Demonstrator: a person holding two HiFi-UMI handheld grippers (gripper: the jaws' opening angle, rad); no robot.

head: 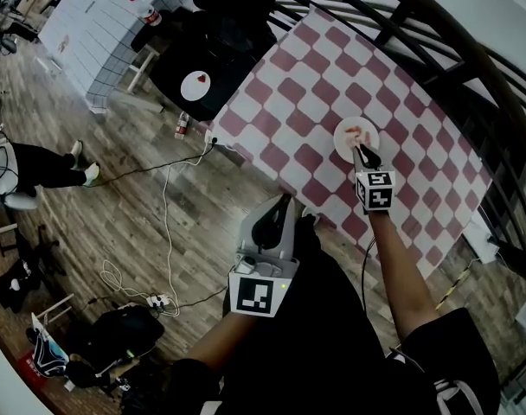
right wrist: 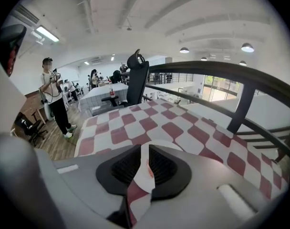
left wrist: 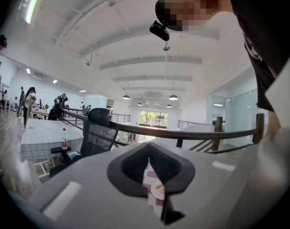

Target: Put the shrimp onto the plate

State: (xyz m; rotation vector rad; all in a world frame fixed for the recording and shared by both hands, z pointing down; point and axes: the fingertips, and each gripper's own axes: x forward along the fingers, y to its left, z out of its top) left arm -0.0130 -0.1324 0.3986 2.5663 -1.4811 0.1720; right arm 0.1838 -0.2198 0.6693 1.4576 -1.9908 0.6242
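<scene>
The plate (head: 343,138) sits right of centre in the head view, on the checked surface (head: 289,85), and the shrimp (head: 359,132) already lies on it as a small pink-orange shape near the middle. The right gripper (head: 362,151) points at the plate from the lower side, its tips just beside the shrimp. In the right gripper view its fingers (right wrist: 170,168) stand narrowly apart, and the shrimp (right wrist: 148,170) shows through the slit against the white plate (right wrist: 158,142). It seems to rest on the plate, not to be pinched, though it lies close to one pad. The left gripper (head: 286,199) hangs low in the frame, well apart from the plate and off the surface's near edge. Its fingers (left wrist: 176,168) meet at the tips with nothing between them, and only a sliver of the checked cloth shows behind. The step in hand looks like the release — and doing it well probably means widening the right fingers a little more before lifting, so that the shrimp does not cling to a pad. The lift should then go straight up and back, not sideways across the plate, which could drag the shrimp toward the rim.
</scene>
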